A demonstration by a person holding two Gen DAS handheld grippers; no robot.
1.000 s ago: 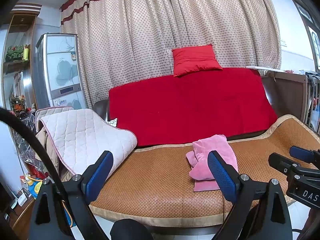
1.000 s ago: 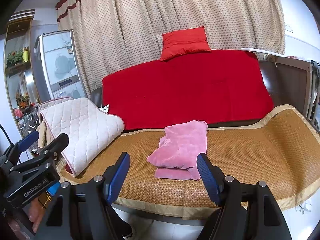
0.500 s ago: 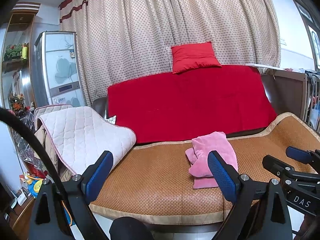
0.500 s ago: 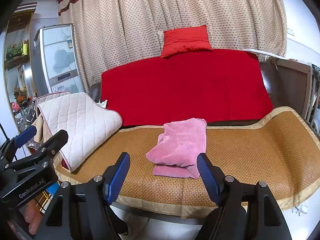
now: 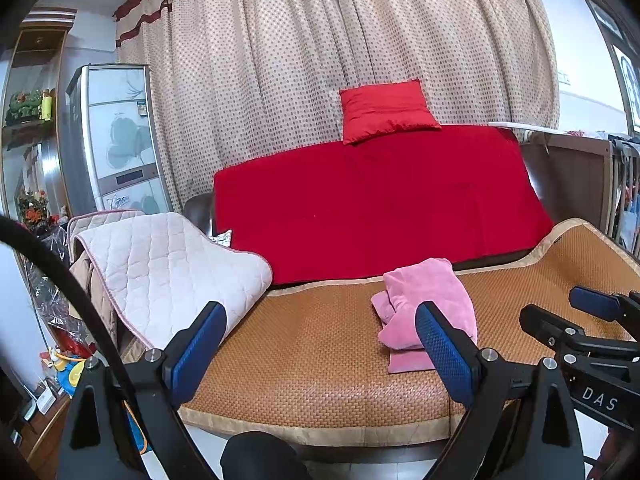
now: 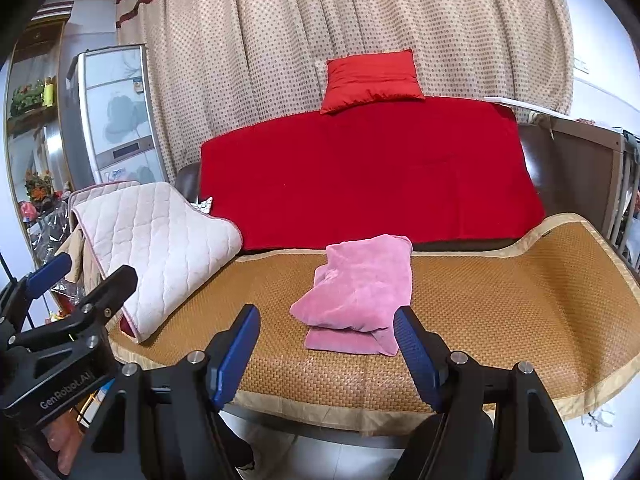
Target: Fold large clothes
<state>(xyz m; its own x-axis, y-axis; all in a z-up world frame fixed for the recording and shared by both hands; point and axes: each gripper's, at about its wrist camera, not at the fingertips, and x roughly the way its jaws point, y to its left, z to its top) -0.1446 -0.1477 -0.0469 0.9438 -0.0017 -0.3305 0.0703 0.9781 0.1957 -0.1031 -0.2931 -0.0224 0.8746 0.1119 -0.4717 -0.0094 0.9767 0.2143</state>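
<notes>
While both tools hang back from the sofa's front edge, the pink garment (image 6: 358,288) lies on the woven rattan seat mat (image 6: 500,308), gathered into a compact stack of layers near the middle of the seat, well apart from the quilted cream pad (image 6: 160,240) draped over the armrest. The left gripper (image 5: 320,348) stands with its blue pads spread wide and nothing between them; the right gripper (image 6: 326,350) is likewise released and empty, and the garment shows in the gap between its fingers, though some way beyond them.

Such a bundle fits two readings: a piece already folded and set down, or one loosely heaped and waiting to be laid out. Its top layer bulges and its lower layer sticks out unevenly at the front, so I cannot settle which.

If the cloth is to be handled further, good work would mean bringing each tool in low and level with the mat, pinching only a single edge or corner, not the whole stack, and keeping the two grips well apart so the plush fabric spreads without twisting. That thick, soft pile will likely sag and slide, so slow, even lifts would serve best. The red cover (image 5: 380,200) behind offers no help; the flat mat is the working surface.
</notes>
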